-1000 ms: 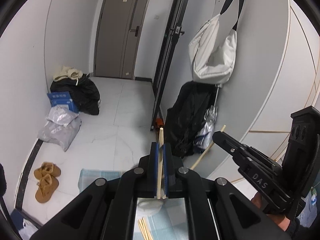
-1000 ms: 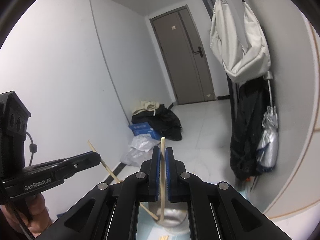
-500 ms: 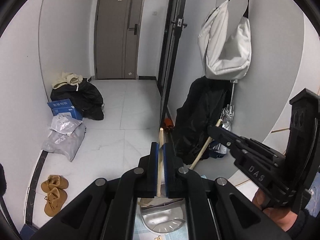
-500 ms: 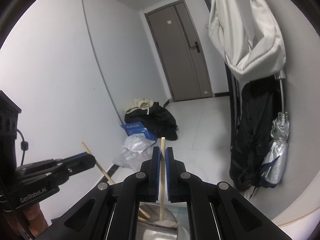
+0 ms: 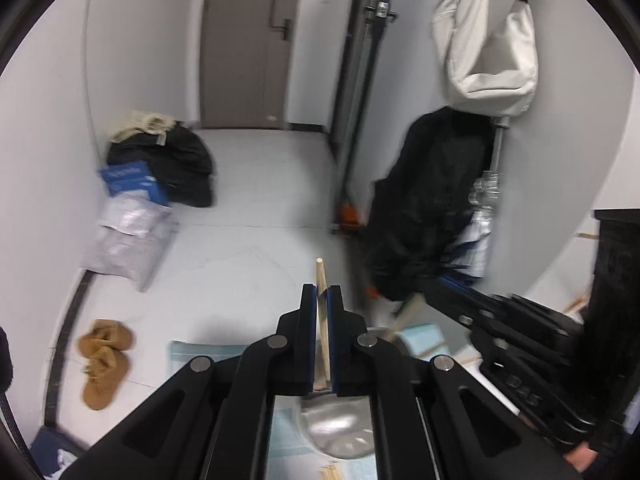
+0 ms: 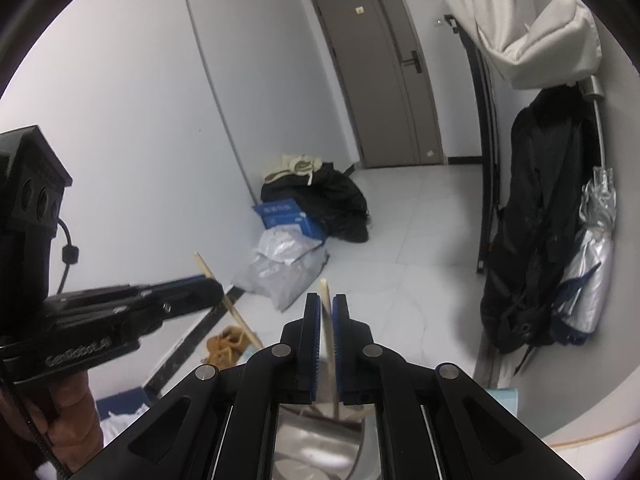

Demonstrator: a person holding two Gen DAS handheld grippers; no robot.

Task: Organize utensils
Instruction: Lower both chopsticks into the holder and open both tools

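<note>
My left gripper (image 5: 322,292) is shut on a wooden chopstick (image 5: 321,280) that stands upright between its blue pads. Its lower end is over a shiny metal cup (image 5: 336,428) on a blue mat (image 5: 200,354). In the right wrist view, my right gripper (image 6: 327,300) has its jaws opening. A second chopstick (image 6: 326,304) leans loose in the gap, its lower end inside the metal cup (image 6: 316,440). The two grippers point at the cup from opposite sides: the right gripper (image 5: 430,288) shows at the right, the left gripper (image 6: 214,290) at the left. Loose chopsticks (image 5: 330,472) lie on the mat.
Brown shoes (image 5: 104,364) and plastic bags (image 5: 128,236) lie on the floor at the left. A black coat (image 5: 432,208), a white bag (image 5: 484,40) and a silver umbrella (image 6: 592,272) hang on the right wall. A hand (image 6: 60,408) holds the left gripper.
Both grippers have sunk toward the metal cup with their chopsticks. The right gripper's pads have parted a little, and its chopstick now leans free between them.
</note>
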